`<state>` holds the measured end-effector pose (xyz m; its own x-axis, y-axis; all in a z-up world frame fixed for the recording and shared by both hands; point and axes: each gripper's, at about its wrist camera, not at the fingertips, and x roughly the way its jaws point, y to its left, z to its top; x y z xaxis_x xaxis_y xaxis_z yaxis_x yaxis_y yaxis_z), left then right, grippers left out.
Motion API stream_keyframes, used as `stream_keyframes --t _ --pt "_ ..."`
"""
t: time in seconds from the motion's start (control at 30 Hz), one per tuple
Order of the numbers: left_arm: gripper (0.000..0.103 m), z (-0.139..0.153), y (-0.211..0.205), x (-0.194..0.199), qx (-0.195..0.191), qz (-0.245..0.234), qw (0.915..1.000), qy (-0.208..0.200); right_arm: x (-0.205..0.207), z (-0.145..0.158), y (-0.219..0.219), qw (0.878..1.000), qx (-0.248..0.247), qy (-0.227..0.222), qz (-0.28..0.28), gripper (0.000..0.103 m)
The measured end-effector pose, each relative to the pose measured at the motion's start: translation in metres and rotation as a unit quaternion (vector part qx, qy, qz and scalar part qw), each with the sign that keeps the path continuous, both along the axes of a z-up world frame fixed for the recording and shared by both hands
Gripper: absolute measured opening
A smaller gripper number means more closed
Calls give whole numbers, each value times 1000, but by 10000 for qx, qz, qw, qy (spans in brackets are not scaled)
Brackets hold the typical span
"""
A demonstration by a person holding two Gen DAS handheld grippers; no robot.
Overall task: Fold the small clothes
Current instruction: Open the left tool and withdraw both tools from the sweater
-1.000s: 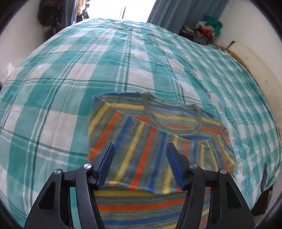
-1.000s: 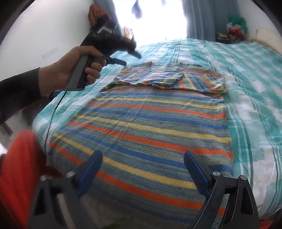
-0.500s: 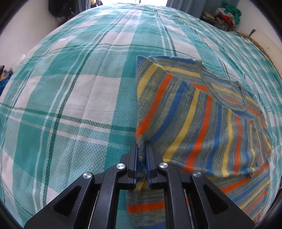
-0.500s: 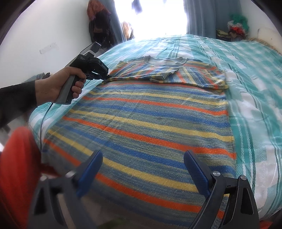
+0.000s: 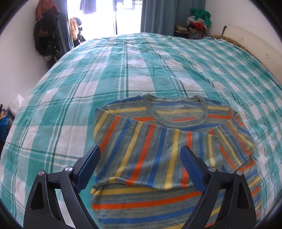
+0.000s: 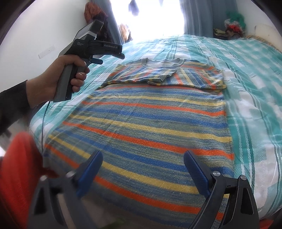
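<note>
A striped knit sweater point(image 6: 149, 123), in blue, yellow, orange and grey, lies flat on the bed with both sleeves folded across the chest. In the left wrist view the folded sleeves point(image 5: 158, 153) lie below the neckline point(image 5: 176, 112). My left gripper point(image 5: 141, 169) is open and empty, held above the left sleeve fold. It also shows in the right wrist view point(image 6: 109, 52), held in a hand above the sweater's left shoulder. My right gripper point(image 6: 142, 170) is open and empty over the sweater's hem.
The bed carries a green and white plaid cover point(image 5: 105, 70). A bright window with curtains point(image 5: 155, 15) is behind the bed, clothes hang at the left wall point(image 5: 45, 35) and a pile of clothes point(image 5: 199, 22) lies at the back right. Something red point(image 6: 19, 176) is at the near left.
My left gripper, shut on the sweater's left sleeve edge half a second ago, has let go, opened and lifted back. The right gripper has stayed open over the hem.
</note>
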<state>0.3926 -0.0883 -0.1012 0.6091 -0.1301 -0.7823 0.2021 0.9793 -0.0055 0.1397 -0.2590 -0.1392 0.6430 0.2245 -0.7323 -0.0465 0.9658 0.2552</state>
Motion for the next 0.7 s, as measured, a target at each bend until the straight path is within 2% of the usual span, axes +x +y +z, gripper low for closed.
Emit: stream_keyframes --t 0.07,0.13,0.17,0.2,0.27,0.33,0.5,0.7 --pt "96 -24 -9 4 266 -40 9994 213 -1 0 -2 10000 -24 -2 -40 92" --pt "96 -57 -10 6 560 34 9964 637 -2 0 -5 10000 6 3 -93 92" --pt "97 -69 -7 5 579 43 9951 799 -2 0 -7 9999 31 6 -121 92" --pt "97 -69 -1 1 408 58 9962 763 -3 1 -8 9999 61 6 -145 92" --pt "96 -58 9 -6 210 195 9975 653 -3 2 -12 9998 110 -15 -193 92" --pt "96 -43 16 -17 67 119 9982 576 -4 3 -14 9996 130 -53 -233 92" --pt "96 -6 36 -67 50 -133 9999 80 -3 6 -18 9992 228 -114 -295 92" --pt "96 -2 62 -137 52 -158 9998 -63 -3 6 -18 9993 180 -134 -308 92"
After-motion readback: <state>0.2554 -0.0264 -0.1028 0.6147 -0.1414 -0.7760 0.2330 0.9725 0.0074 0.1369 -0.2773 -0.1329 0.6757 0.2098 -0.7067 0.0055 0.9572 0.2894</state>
